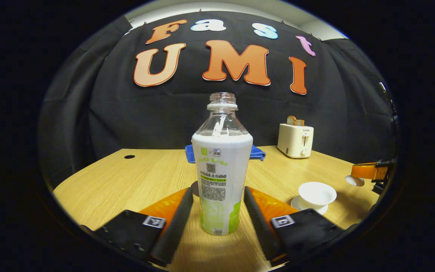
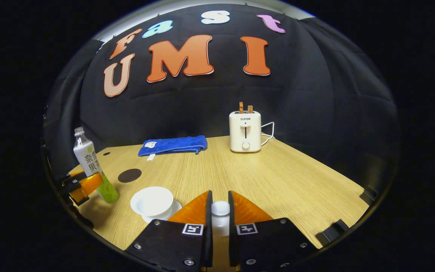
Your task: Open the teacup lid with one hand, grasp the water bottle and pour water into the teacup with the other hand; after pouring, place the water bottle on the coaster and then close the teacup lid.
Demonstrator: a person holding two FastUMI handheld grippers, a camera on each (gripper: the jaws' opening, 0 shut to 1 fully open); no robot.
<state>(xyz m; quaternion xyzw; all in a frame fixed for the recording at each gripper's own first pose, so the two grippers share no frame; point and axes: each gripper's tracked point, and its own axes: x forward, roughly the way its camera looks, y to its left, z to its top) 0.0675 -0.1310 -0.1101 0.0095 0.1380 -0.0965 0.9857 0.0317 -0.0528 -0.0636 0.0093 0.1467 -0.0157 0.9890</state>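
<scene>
We had the left gripper (image 1: 218,211) spread around the uncapped water bottle (image 1: 221,177), fingers just beside it on either side, not clearly touching; the bottle stood upright on the wooden table (image 1: 127,181). The right gripper (image 2: 219,211) pinched the white teacup lid (image 2: 220,208) by its knob, held clear of the open teacup (image 2: 152,201) on its saucer. The dark coaster (image 2: 129,175) sat near the bottle; blue towel (image 2: 173,145) and toaster (image 2: 245,131) were along the far edge.

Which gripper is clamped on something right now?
The right gripper: its fingers pinch the teacup lid, lifted off the teacup. The left gripper stands open around the water bottle.
</scene>
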